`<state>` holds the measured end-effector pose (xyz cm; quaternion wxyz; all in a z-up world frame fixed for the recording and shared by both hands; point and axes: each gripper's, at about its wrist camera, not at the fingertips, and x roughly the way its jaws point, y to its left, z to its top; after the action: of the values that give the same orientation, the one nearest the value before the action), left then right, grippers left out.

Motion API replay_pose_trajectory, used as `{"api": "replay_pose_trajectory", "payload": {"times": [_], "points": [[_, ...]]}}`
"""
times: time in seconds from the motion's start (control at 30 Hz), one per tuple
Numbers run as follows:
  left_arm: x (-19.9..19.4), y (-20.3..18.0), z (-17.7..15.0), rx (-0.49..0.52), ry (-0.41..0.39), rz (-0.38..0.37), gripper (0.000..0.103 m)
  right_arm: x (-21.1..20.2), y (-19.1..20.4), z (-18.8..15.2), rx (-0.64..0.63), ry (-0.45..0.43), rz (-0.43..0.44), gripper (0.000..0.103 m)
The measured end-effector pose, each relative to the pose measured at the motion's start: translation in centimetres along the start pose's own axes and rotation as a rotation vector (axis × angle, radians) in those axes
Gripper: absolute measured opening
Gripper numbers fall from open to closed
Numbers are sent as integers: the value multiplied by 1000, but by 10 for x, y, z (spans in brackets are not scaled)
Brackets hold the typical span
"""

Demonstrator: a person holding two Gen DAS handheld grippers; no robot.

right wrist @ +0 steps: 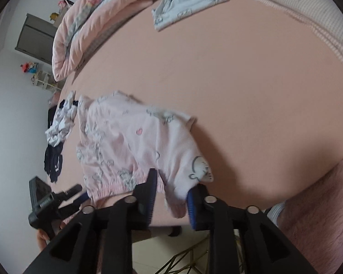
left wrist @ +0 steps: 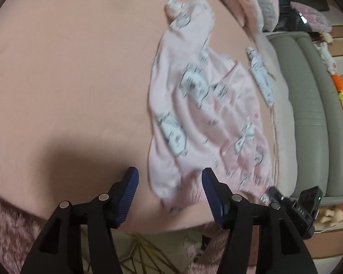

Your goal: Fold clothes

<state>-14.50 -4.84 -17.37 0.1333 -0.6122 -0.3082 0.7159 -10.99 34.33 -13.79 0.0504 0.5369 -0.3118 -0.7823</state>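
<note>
On the bed with a peach-pink sheet [left wrist: 68,68] lies the pale pink printed cotton garment [left wrist: 201,105], its near edge between the spread blue pads of the left tool [left wrist: 170,196], while the right tool [right wrist: 171,196] stands partly spread around a fold without pinching it.

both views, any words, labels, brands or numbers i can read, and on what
None can be read for sure.
Device on the right claw's mount: pale characters on its face, too blurred to read.
Pink garment: cartoon prints with small dark marks, too blurred to tell if they are letters.
White garment: faint prints only, no words visible.
</note>
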Motion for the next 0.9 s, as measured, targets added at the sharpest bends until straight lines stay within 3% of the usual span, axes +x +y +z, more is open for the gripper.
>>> {"api": "replay_pose_trajectory", "payload": {"times": [0.13, 0.3, 0.4, 0.43, 0.47, 0.5, 0.53, 0.67, 0.8, 0.9], "points": [[2, 5, -11, -16, 16, -35, 55, 2, 0, 2, -25, 11, -48, 24], [26, 2, -10, -60, 31, -121, 54, 20, -6, -2, -23, 56, -5, 24], [31, 3, -3, -100, 10, -159, 52, 36, -1, -4, -64, 70, -40, 24], [32, 2, -2, -99, 5, -172, 30, 39, 0, -3, -70, 59, -53, 24], [33, 0, -1, -80, 7, -164, 14, 41, 2, -2, -76, 49, -55, 24], [35, -3, 1, -65, 9, -150, 6, 43, 4, 0, -82, 40, -53, 19], [35, -5, 1, -50, 7, -155, 6, 44, 9, 0, -93, 37, -38, 10], [30, 3, 0, -42, -23, -198, 6, 44, 26, -3, -135, 46, 8, 10], [52, 15, 7, -159, 30, -199, 11, 58, 23, -6, -111, 57, -30, 13], [33, -6, 11, -92, -4, -239, 7, 55, 29, -2, -87, 47, 7, 8]]}}
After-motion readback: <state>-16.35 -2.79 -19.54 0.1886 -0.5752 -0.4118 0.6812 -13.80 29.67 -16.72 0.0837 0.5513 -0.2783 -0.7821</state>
